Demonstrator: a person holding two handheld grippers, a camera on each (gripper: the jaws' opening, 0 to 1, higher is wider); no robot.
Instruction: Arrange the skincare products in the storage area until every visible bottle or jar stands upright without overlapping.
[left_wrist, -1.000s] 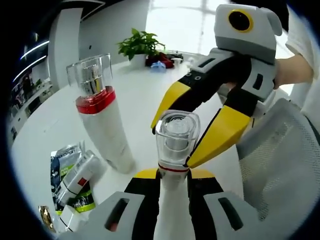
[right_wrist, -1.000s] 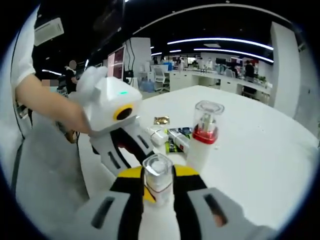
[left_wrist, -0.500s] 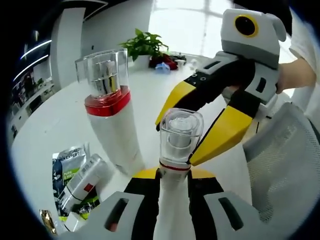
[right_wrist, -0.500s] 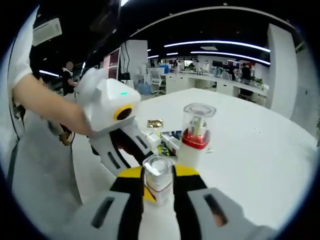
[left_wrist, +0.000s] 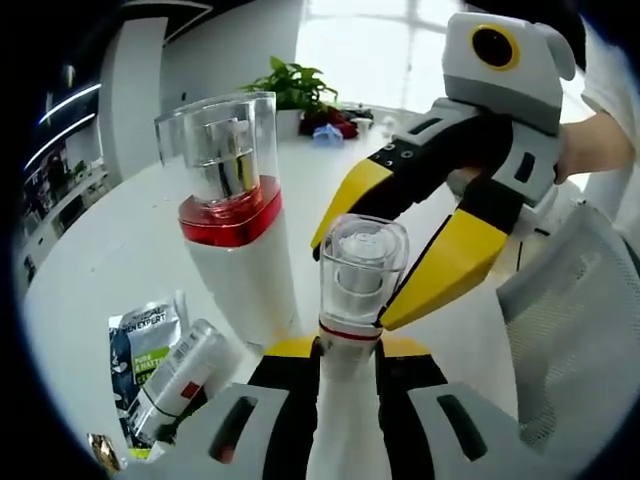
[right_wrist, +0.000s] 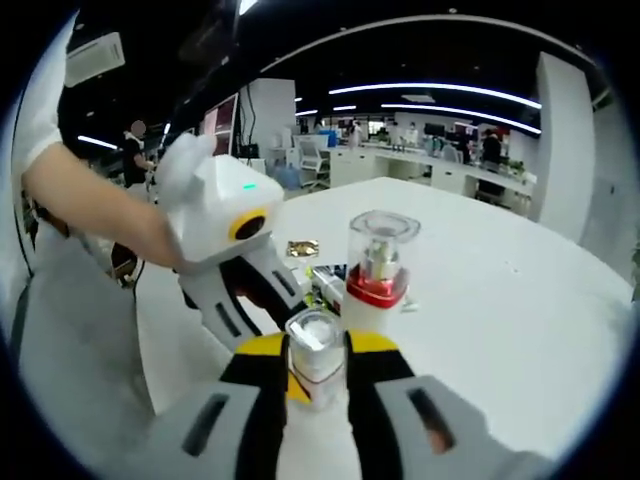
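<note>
standing on the white table (left_wrist: 110, 250) just beyond the jaws, the large bottle with the red band (left_wrist: 235, 235) is already upright, so that piece of the job looks done. the small clear-capped bottle (left_wrist: 352, 300) is not yet set down: it sits between the jaws of the left gripper (left_wrist: 345, 350), clenched on its body below the thin red ring, while the right gripper (left_wrist: 405, 255) has its yellow jaws either side of the cap, and from its own view (right_wrist: 315, 370) they look closed against the cap. to the left of the left jaws and lower, a tube (left_wrist: 185, 365) lies flat on top of a sachet (left_wrist: 140, 335), so by my reading the overlap and the lying tube remain to be sorted. a small gold packet (right_wrist: 302, 246) lies further off.
</note>
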